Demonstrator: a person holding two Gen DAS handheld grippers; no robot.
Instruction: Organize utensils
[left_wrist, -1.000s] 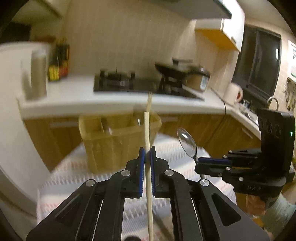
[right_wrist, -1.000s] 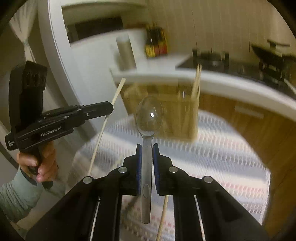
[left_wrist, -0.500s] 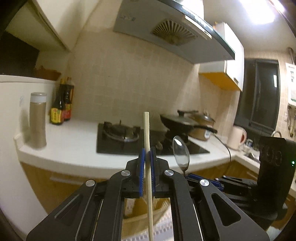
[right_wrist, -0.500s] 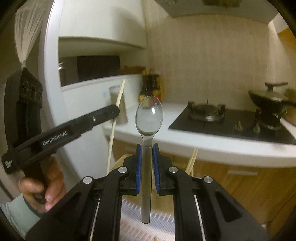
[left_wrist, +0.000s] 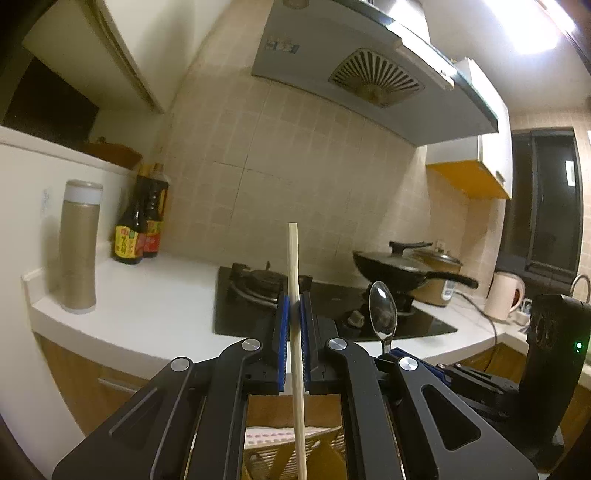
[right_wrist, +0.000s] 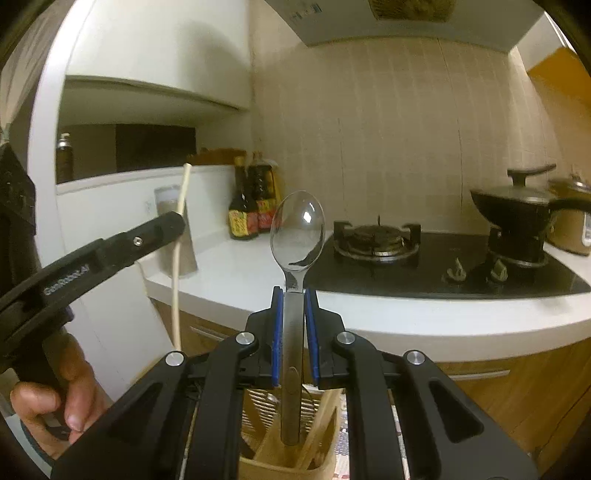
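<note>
Left gripper (left_wrist: 294, 325): jaws closed on a single chopstick (left_wrist: 295, 332), held upright, its lower end hanging above the wooden utensil holder (left_wrist: 325, 458). Right gripper (right_wrist: 293, 325): jaws clamped on the handle of a metal spoon (right_wrist: 295, 251), bowl up, handle tip just over the holder's slots (right_wrist: 291, 454).

Risks — the holder sits low and mostly hidden behind both grippers, so either utensil may strike a divider or rim rather than enter a slot. The chopstick is thin and may pivot in the pads. The grippers stand close together — a collision on descent is possible.
</note>
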